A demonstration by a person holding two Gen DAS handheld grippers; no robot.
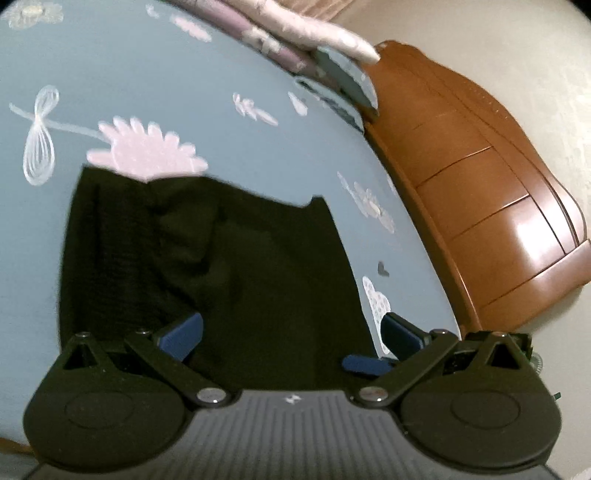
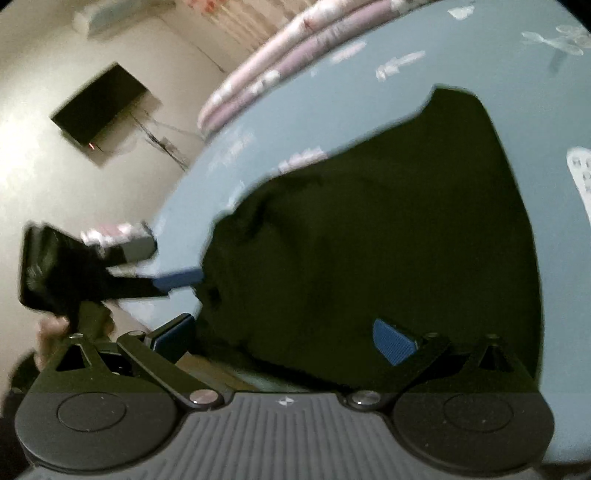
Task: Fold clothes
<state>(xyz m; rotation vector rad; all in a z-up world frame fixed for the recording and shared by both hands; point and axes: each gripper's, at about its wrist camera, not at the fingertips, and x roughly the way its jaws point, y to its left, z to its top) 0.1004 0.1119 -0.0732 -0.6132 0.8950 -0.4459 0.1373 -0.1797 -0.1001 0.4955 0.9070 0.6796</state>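
A black garment [image 1: 229,266] lies flat on a light blue floral bedsheet [image 1: 166,74]. In the left wrist view my left gripper [image 1: 291,336] hovers low over the garment's near part, open wide, its blue pads [image 1: 181,336] far apart with only cloth below. The right wrist view shows the same garment [image 2: 369,240] filling the middle. My right gripper [image 2: 284,338] is open over its near edge and grips nothing. The left gripper [image 2: 110,269] also shows at the left of that view, one blue fingertip [image 2: 177,280] at the garment's edge.
A brown wooden bed frame [image 1: 480,192] borders the sheet on the right. Pink and purple folded bedding [image 1: 295,26] lies at the far end of the bed [image 2: 277,62]. A dark screen [image 2: 99,110] hangs on the pale wall. A hand [image 2: 51,328] holds the left gripper.
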